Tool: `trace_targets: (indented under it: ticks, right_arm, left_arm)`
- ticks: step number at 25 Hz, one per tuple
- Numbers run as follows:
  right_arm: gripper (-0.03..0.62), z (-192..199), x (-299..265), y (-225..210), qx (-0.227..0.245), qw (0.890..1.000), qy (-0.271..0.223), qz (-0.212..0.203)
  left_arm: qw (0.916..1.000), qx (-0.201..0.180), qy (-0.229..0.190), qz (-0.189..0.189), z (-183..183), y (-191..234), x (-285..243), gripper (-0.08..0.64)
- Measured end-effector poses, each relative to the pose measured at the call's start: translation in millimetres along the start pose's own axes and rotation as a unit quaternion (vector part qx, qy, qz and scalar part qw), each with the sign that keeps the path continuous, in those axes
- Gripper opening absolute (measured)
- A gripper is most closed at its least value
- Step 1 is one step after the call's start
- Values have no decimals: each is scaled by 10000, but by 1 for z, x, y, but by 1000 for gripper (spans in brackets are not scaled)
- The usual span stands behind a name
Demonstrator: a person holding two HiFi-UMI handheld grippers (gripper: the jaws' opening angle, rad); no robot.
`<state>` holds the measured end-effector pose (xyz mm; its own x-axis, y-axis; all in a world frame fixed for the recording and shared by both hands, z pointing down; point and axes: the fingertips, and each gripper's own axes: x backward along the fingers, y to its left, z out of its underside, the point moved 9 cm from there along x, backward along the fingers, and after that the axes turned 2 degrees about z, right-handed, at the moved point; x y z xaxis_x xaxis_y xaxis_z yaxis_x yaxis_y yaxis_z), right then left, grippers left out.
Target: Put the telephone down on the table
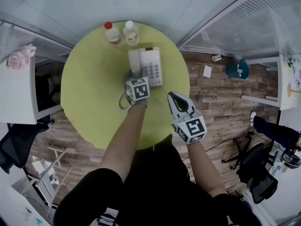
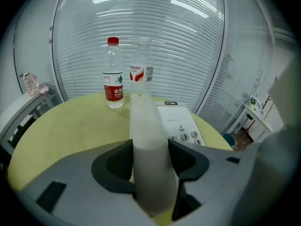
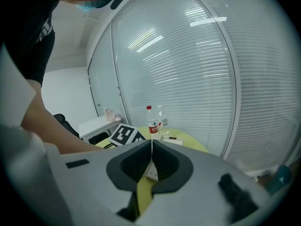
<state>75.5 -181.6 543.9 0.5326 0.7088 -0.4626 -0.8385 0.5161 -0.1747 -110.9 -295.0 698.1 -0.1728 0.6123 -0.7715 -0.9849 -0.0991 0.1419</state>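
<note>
Telephone handset (image 2: 148,126) gripped by left hand-held gripper (image 2: 151,149), jaws wide.

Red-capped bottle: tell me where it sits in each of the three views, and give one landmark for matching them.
Head view: red-capped bottle at top centre, on the table's far edge.
Left gripper view: upper left of centre.
Right gripper view: small, just above picture centre.
Shared landmark: the second bottle, immediately right of it.
</note>
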Motion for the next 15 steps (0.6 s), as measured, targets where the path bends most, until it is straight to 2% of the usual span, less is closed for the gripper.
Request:
trace_targets:
  ticks: [3, 8, 15]
  right_arm:
    - [20, -1, 5, 0, 1, 10000, -14, 28]
    - [20, -6, 7, 6, 54, 10000, -65, -7]
    - [20, -23, 2, 28, 189, 9996, -165, -160]
  left_arm:
    - [9999, 144, 31, 52, 0, 1, 3, 231]
    - [9999, -57, -28, 81, -7, 3, 19, 227]
    - [9998, -47, -84, 194, -11, 15, 50, 227]
